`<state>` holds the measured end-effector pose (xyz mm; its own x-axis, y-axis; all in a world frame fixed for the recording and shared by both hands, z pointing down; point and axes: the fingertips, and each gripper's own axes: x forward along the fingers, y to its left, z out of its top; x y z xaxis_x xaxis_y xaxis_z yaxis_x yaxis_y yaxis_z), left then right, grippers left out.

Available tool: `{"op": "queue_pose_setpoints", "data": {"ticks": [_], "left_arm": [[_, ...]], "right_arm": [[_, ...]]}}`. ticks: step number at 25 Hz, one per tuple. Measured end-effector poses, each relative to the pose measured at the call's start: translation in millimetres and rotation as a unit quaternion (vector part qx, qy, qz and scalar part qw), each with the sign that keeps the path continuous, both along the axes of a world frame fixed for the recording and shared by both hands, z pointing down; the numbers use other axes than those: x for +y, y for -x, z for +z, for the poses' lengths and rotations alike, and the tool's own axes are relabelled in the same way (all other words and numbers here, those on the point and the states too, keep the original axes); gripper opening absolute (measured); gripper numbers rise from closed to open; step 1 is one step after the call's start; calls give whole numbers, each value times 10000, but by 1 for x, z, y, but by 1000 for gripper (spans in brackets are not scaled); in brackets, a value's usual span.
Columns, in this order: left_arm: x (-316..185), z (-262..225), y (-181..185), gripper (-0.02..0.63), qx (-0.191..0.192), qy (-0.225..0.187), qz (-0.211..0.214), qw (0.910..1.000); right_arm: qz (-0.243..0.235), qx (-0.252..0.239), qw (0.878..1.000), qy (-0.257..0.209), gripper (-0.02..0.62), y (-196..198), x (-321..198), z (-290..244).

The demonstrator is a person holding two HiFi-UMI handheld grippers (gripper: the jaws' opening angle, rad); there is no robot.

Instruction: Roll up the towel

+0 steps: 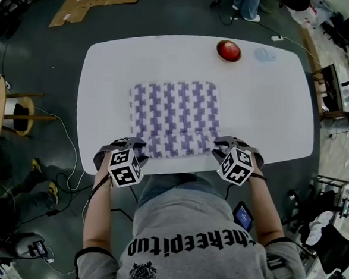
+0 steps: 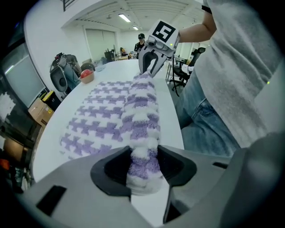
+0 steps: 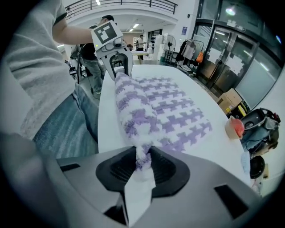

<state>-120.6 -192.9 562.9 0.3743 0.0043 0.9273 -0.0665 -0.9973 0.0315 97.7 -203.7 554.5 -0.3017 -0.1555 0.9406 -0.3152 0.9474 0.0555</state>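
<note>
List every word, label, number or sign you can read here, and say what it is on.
"thekeepiton" (upside down, reading uncertain): on the person's grey shirt.
Emblem below that print: too small to read.
Marker cubes: coded black-and-white squares, no words.
Blue wall sign: too small to read.

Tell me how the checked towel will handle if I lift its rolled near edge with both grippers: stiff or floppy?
Probably floppy: the towel bunches thin where the right gripper pinches it. Likely light and fluffy, so the span to the left gripper may sag. Its plush pile should grip, not slip.
</note>
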Motion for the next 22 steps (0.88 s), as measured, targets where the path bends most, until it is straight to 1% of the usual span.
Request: {"op": "queue_pose_setpoints", "data": {"ticks": [3,6,10,13,16,22], "left_arm": [[-1,1,5,176,108,43,-88,9999],[-17,-3,5,178,253,123,-264,9993],[-43,-3,18,179,376,171,-438,9982],[-68,1,8,179,358,138,-469,9982],[-80,3,-8,179,341,89,-502,9981],[-88,1,-7,179,380,13,-705,9968]], "right_arm": [[128,-148,9998,-32,81,6,-4,-2],[305,-360,9989,-12,89,4,-18,-7],[532,-557,9970,-31,92,13,-42,-9],[601,-610,9963,-47,92,3,-63,-4],[644,-659,9957,-101,95,-13,-72,-2],[694,-658,9952,-207,100,-13,-79,-5]]}}
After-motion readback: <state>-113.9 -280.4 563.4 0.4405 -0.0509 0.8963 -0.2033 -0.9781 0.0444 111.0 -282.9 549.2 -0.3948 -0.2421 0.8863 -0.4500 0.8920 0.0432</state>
